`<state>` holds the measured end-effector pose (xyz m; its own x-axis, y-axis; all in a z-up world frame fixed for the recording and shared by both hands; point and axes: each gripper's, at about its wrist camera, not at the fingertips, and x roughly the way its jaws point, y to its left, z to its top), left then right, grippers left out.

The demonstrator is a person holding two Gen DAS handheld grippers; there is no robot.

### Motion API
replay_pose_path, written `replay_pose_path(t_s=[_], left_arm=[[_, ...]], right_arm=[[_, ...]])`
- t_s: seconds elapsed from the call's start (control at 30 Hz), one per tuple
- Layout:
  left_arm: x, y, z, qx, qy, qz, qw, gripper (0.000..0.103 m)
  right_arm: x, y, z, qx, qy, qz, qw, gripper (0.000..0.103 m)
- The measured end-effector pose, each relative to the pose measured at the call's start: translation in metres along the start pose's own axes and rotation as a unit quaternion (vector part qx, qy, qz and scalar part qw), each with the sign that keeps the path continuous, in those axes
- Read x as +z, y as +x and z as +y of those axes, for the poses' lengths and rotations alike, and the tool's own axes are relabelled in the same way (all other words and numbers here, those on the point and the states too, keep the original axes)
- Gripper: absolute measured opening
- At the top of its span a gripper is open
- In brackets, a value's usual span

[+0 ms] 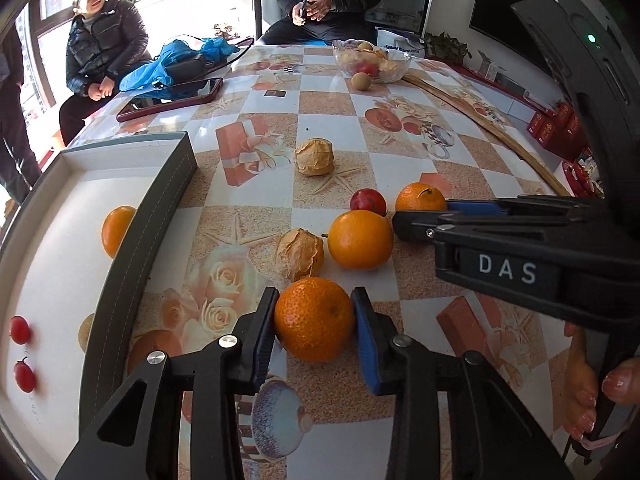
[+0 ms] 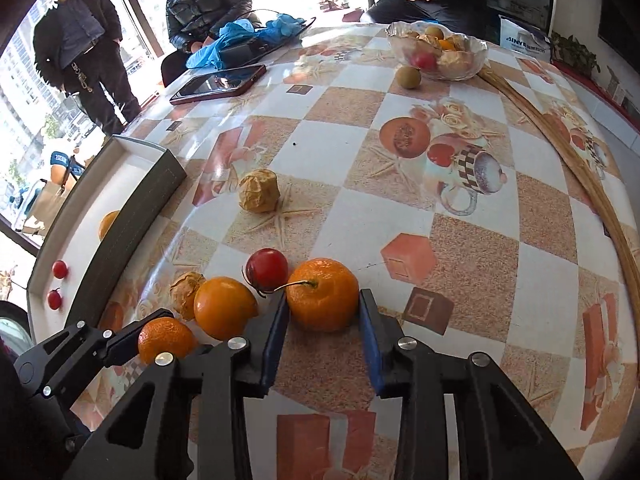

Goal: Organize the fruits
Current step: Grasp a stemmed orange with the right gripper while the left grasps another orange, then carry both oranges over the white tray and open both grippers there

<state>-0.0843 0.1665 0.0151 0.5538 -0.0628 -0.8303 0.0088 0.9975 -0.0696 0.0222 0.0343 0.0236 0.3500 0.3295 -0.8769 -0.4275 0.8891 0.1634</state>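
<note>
Left wrist: fingers (image 1: 315, 322) flank mandarin (image 1: 315, 319) | box wall (image 1: 132, 248) near, contact unclear

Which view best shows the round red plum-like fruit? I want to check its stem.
The right wrist view: the round red plum-like fruit sits close, stem visible. The left wrist view shows it smaller, partly hidden behind an orange.

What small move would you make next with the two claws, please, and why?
Probably lift the left claw with its orange toward the grey tray: its pads seem to be pressing both sides of the fruit. The right claw brackets the stemmed orange, and the tray already holds an orange and two small red fruits.
</note>
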Motion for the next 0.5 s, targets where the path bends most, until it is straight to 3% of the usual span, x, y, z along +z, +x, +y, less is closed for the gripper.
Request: replay_pose_path(t_s=[0.27, 0.5], left_arm=[[-0.037, -0.031, 0.021, -0.024, -0.010, -0.002, 0.9997, 0.040], [-0.059, -0.053, 0.018, -0.016, -0.011, -0.007, 0.9998, 0.040]], right_arm=[[-0.038, -0.030, -0.028, -0.005, 0.039, -0.022, 0.999, 0.037], [-0.077, -0.048, -0.026, -0.007, 0.045, -0.027, 0.999, 0.037]])
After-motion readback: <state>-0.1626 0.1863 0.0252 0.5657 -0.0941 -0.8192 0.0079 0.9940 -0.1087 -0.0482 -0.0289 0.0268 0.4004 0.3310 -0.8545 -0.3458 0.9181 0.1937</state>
